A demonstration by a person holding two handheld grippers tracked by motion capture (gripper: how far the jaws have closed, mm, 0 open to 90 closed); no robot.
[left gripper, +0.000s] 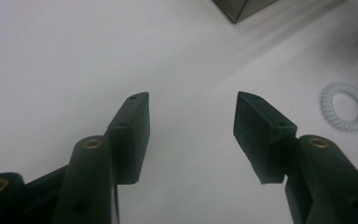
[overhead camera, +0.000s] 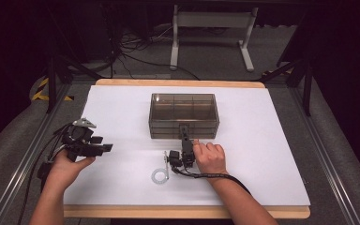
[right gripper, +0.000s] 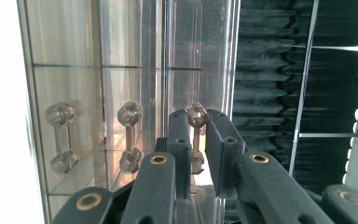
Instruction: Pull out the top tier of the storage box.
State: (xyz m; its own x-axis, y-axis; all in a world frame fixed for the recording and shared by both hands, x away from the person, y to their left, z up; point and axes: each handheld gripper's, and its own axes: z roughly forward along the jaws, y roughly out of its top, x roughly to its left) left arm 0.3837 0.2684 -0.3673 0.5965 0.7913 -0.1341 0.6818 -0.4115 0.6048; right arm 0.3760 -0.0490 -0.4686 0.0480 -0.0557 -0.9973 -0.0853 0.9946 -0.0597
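Observation:
A smoky clear drawer box (overhead camera: 183,115) stands in the middle of the white table. Its front carries three clear handles, one per drawer. My right gripper (overhead camera: 183,130) lies turned on its side against that front. In the right gripper view its jaws (right gripper: 198,135) are shut on the drawer handle (right gripper: 196,114) farthest from the table, the top one. The two other handles (right gripper: 129,135) (right gripper: 59,135) hang free. My left gripper (overhead camera: 102,144) hovers at the table's left edge, open, with nothing between its pads (left gripper: 191,121). A corner of the box (left gripper: 242,9) shows at the top of the left gripper view.
A clear spiral hair tie (overhead camera: 160,176) (left gripper: 346,106) lies on the white sheet just left of my right hand. The table's wooden rim (overhead camera: 178,83) runs behind the box. Beyond it on the floor are cables and a white stand (overhead camera: 211,33).

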